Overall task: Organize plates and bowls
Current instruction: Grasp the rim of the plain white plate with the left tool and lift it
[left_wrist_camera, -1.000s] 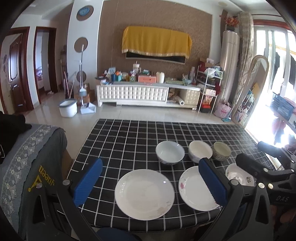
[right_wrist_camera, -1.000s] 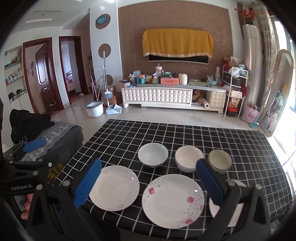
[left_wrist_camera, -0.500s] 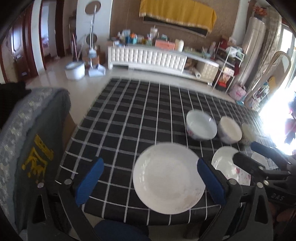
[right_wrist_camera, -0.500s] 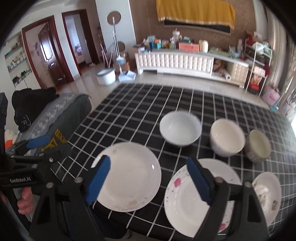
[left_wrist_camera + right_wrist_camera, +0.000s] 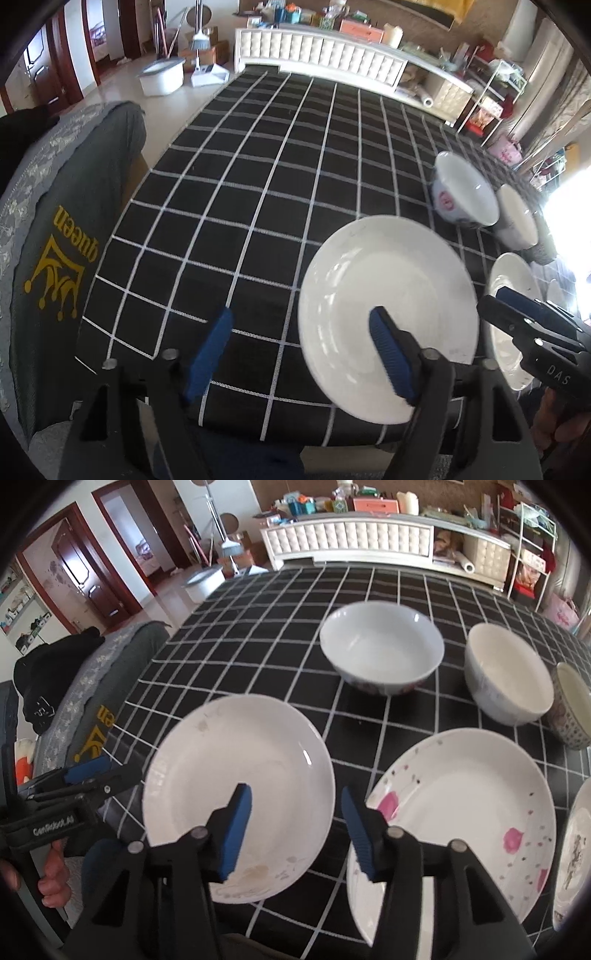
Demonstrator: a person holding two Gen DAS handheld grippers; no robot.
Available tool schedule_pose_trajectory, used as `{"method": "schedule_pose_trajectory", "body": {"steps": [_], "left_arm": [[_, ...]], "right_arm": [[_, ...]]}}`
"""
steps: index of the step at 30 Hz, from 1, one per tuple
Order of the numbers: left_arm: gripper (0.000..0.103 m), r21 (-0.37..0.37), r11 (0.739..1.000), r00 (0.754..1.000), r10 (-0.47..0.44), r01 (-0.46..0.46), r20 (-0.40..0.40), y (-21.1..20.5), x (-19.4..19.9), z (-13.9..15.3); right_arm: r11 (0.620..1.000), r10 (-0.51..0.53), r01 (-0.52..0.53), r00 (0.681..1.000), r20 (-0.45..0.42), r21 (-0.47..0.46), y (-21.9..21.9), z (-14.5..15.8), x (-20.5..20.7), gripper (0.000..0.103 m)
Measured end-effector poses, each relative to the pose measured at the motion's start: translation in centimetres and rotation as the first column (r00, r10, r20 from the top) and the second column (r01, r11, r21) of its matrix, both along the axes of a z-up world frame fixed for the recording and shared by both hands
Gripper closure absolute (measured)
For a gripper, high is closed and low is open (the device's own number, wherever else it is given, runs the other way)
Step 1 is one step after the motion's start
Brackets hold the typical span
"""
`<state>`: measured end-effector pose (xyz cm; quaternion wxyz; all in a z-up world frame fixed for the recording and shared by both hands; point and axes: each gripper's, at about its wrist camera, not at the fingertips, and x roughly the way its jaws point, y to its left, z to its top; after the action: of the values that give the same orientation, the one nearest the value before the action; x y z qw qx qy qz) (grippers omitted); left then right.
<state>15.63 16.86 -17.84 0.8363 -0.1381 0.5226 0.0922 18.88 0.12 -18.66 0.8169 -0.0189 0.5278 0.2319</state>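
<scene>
The bench (image 5: 258, 635), covered in a black cloth with a white grid, stretches ahead of both tools. On it, the plain white plate (image 5: 240, 794) lies under the right tool's left finger and the left tool's right finger, its right rim between the right tool's fingers. The pink-flowered plate (image 5: 461, 812) sits just right of the right tool (image 5: 295, 827), near the plain one. Ahead of that tool stand a wide white bowl (image 5: 380, 650), a deeper white bowl (image 5: 506, 672) to its right, and a small patterned bowl (image 5: 570, 705) at the far right. The left tool (image 5: 303, 354) hangs above the bench's near edge; its jaws have just been closing yet stand apart, empty. The right tool's jaws have also been closing, are apart and grip nothing.
</scene>
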Motion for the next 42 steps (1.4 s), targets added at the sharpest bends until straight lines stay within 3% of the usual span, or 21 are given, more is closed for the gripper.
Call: {"method": "schedule_pose_trajectory", "body": {"steps": [6,10,12,19,22,27,35,42], "left_arm": [[0.041,0.002,1.000,0.999,-0.009,0.010,-0.045,0.5,0.9,-2.2],[0.049,0.007,1.000,0.997,-0.012,0.012,-0.083,0.7,1.0,-3.4],[0.056,-0.009,1.000,0.995,-0.011,0.010,-0.101,0.9,1.0,-4.0],[0.084,-0.041,0.998,0.994,-0.051,0.047,-0.099,0.3,1.2,-4.2],[0.091,-0.038,0.997,0.993,-0.069,0.065,-0.100,-0.2,1.4,-4.2],[0.091,-0.038,0.998,0.992,-0.051,0.047,-0.113,-0.2,1.6,-4.4],[0.091,-0.035,0.999,0.995,-0.026,0.023,-0.099,0.5,1.8,-4.2],[0.091,-0.008,1.000,0.994,-0.017,0.016,-0.106,0.5,2.3,-4.4]], "right_arm": [[0.999,-0.012,0.010,0.999,-0.041,-0.042,-0.2,-1.9,0.8,0.059],[0.998,-0.014,0.012,0.999,-0.046,-0.055,-0.3,-2.6,0.9,0.075],[0.997,-0.015,0.012,0.999,-0.039,-0.071,-0.4,-2.7,0.9,0.078],[0.996,-0.013,0.010,1.000,-0.028,-0.093,-0.3,-2.8,0.8,0.079],[0.996,-0.009,0.007,1.000,-0.022,-0.085,-0.3,-2.8,1.0,0.079],[0.998,-0.017,0.015,1.000,-0.023,-0.062,-0.3,-2.9,1.2,0.087],[0.999,-0.011,0.011,1.000,-0.011,-0.037,0.4,-2.0,1.9,0.087],[0.999,-0.020,0.019,0.999,-0.036,-0.040,0.8,-3.0,2.6,0.087]]}}
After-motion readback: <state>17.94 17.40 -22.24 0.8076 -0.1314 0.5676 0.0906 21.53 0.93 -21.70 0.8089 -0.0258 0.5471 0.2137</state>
